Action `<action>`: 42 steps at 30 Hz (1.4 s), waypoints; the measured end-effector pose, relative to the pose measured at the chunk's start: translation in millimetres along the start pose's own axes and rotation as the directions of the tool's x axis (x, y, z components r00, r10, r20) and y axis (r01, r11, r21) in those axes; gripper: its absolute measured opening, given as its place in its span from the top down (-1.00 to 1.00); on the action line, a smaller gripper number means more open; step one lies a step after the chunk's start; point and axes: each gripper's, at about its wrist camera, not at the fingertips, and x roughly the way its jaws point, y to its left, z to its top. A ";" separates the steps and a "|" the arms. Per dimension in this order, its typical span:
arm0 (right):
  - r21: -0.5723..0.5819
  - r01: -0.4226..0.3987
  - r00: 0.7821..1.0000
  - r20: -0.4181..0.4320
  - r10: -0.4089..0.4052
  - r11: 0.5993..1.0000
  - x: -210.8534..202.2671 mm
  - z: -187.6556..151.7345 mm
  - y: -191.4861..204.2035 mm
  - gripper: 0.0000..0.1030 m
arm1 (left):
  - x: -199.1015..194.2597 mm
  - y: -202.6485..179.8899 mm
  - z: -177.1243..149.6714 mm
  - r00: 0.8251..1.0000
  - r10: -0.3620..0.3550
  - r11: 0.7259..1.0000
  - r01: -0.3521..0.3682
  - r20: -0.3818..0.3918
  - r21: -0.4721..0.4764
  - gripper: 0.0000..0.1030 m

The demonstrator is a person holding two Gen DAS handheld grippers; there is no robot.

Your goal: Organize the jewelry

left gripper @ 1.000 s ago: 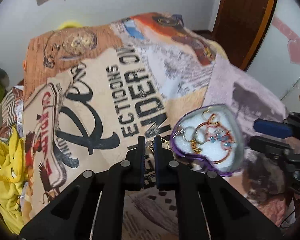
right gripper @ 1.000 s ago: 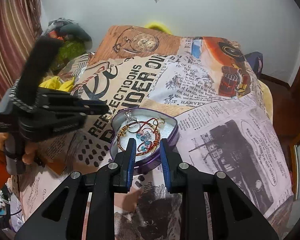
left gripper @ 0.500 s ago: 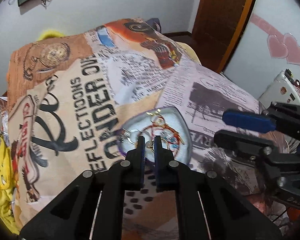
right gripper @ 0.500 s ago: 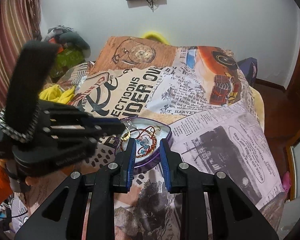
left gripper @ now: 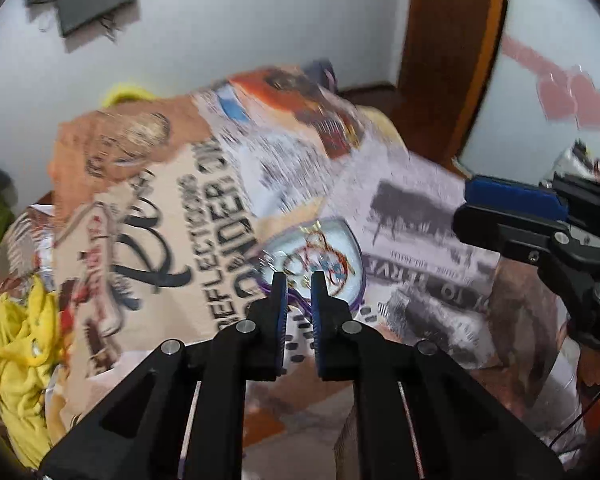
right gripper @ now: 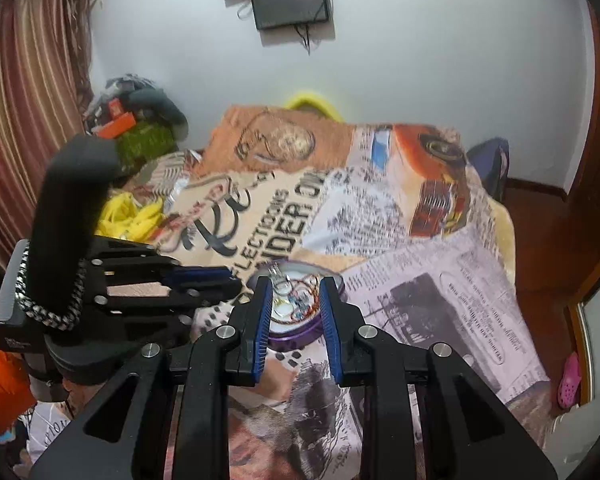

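Bedding printed like old newspapers covered the bed [right gripper: 440,280], which served as the work surface. Nearest, the left gripper [left gripper: 299,280] had its jaws slightly apart and empty; the right gripper [right gripper: 294,286] was wider open, also empty. Just beyond both lay the purple tin [right gripper: 300,330] holding tangled jewelry [left gripper: 320,258]. Blur hid the pieces, so steadying above the tin before pinching one strand seemed wise.

my left wrist view looks forward and down along its fingers [left gripper: 278,292] over the bed [left gripper: 228,184], tin [left gripper: 320,256] near. my right wrist view sits just right of it, facing the same way, tin [right gripper: 296,320] close. both share tin, bedspread, wall tv [right gripper: 290,0].
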 end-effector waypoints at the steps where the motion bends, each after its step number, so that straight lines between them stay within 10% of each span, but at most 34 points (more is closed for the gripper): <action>1: -0.002 0.002 1.000 0.021 -0.002 1.000 -8.0 2.0 2.2 0.58 | -12.5 1.1 0.7 0.999 0.015 1.000 -0.014 0.031 -0.014 0.78; 7: -0.024 0.019 0.986 0.163 -0.015 1.000 -64.3 15.0 20.7 0.58 | -94.4 -0.6 0.0 0.972 0.053 0.996 -0.033 0.230 -0.088 0.45; 12: -0.056 0.042 0.954 0.300 -0.023 0.998 -120.0 18.1 43.6 0.57 | -163.9 -16.1 -10.7 0.910 0.116 0.992 -0.083 0.397 -0.099 0.36; 14: -0.065 0.056 0.939 0.342 -0.030 0.996 -136.4 17.1 51.6 0.24 | -189.4 -23.7 -16.8 0.877 0.147 0.988 -0.109 0.458 -0.109 0.15; 20: -0.058 0.166 0.844 0.525 -0.112 0.984 -189.7 3.6 79.7 -0.01 | -242.6 -39.3 -41.3 0.773 0.223 0.974 -0.151 0.594 -0.169 -0.75; 25: -0.012 0.218 0.772 0.614 -0.164 0.976 -211.4 -7.5 88.5 -0.54 | -264.7 -45.3 -57.4 0.721 0.258 0.964 -0.152 0.643 -0.217 -0.98; 32: 0.004 0.248 0.747 0.636 -0.194 0.969 -213.5 -10.9 95.4 -1.00 | -271.7 -53.3 -66.2 0.714 0.254 0.965 -0.143 0.652 -0.220 -0.99; 42: -0.018 0.261 0.770 0.607 -0.197 0.965 -215.0 -22.8 99.7 -1.00 | -270.5 -57.2 -70.0 0.718 0.263 0.963 -0.154 0.645 -0.221 -0.99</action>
